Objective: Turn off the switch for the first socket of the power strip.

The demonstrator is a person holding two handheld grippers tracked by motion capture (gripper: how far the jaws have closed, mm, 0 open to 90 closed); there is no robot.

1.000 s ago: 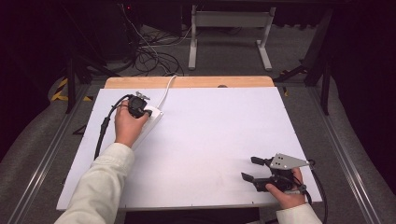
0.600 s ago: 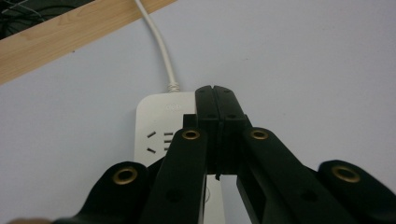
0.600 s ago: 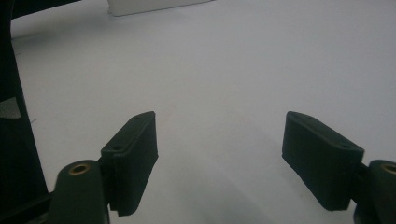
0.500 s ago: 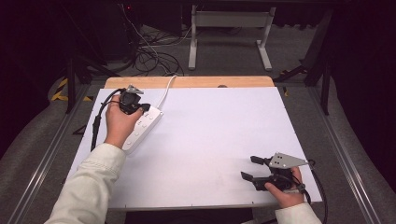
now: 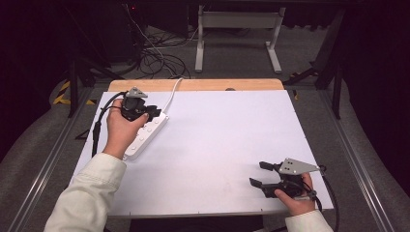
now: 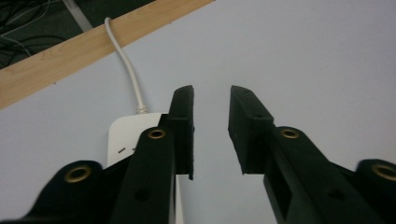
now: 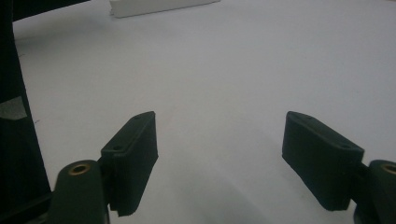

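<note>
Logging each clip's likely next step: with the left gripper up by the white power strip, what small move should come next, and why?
Probably shift the left gripper sideways so the power strip sits between its jaws, then close. In the left gripper view the jaws stand apart with nothing between them, and the strip's cord end lies off to one side, partly behind one jaw. The right gripper rests open, far away.

Lab-like test room, white surface (image 5: 227,145) at centre frame, tangled floor cables (image 5: 159,58) upper left, metal frame legs (image 5: 237,34) top centre
</note>
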